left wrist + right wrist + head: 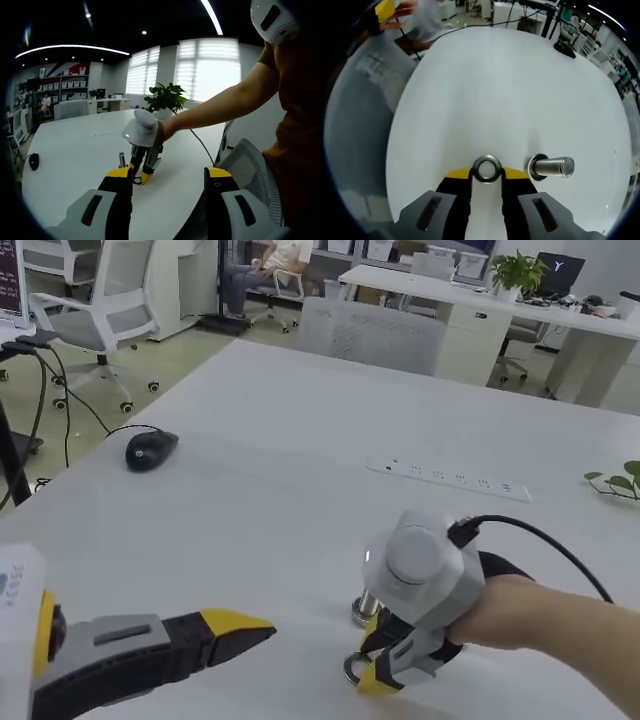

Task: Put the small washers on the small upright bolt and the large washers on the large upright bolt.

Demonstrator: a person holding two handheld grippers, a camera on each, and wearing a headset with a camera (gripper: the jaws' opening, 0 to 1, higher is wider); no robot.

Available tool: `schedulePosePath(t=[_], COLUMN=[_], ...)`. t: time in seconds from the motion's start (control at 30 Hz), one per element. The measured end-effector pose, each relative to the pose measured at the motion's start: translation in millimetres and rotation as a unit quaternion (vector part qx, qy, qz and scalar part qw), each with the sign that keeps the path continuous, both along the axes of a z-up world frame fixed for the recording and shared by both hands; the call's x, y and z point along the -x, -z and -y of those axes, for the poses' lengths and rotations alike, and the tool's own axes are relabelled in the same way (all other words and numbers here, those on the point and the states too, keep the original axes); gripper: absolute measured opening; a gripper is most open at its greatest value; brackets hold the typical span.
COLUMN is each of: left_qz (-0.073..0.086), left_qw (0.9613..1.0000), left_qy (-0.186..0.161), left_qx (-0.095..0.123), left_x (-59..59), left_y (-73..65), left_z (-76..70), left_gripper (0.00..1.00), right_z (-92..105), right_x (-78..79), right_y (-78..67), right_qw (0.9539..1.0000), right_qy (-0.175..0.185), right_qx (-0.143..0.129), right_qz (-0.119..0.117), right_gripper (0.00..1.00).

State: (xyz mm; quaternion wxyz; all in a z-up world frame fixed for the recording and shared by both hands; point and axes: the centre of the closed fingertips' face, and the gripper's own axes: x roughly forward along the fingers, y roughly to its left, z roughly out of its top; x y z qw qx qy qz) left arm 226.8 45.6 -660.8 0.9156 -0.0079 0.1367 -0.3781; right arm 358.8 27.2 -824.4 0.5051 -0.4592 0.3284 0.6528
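Open-plan office: long white worktable, swivel chairs, computer mouse, power strip, potted plant, wall shelving, blinded windows.

The left gripper has its two yellow-tipped jaws spread wide, with bare white table between them. Just beyond the left jaw's tip the right gripper points straight down, its yellow tips at the tabletop. An arm reaches to it from past the right jaw. A bolt stands upright just beside that gripper, on the left-jaw side. A black cable trails from it toward the right jaw. Far out past the left jaw lies a mouse. Straight ahead, behind the right gripper, is a leafy plant. A mesh chair sits beside the right jaw.
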Motion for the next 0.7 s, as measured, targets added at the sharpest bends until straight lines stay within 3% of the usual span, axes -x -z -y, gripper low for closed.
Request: schedulePosePath(t=[0.33,0.7], left_qz=[-0.004,-0.002], left_qw=[1.0000,0.9999], left_qy=[0.001,0.014], left_qx=[-0.003,-0.003], left_x=[1.6,0.3], left_y=[2.9,1.0], left_z=[0.5,7.0], left_gripper=[0.57,0.57], right_z=[3.9,8.1], right_x=[-7.5,-30.1], right_y=[-18.5,-56.8], right_qw=[0.9999,0.9983], right_qy=[0.000,0.005], right_qx=[-0.008,-0.022], right_qz=[0.015,0.054], right_gripper=[0.22,0.22])
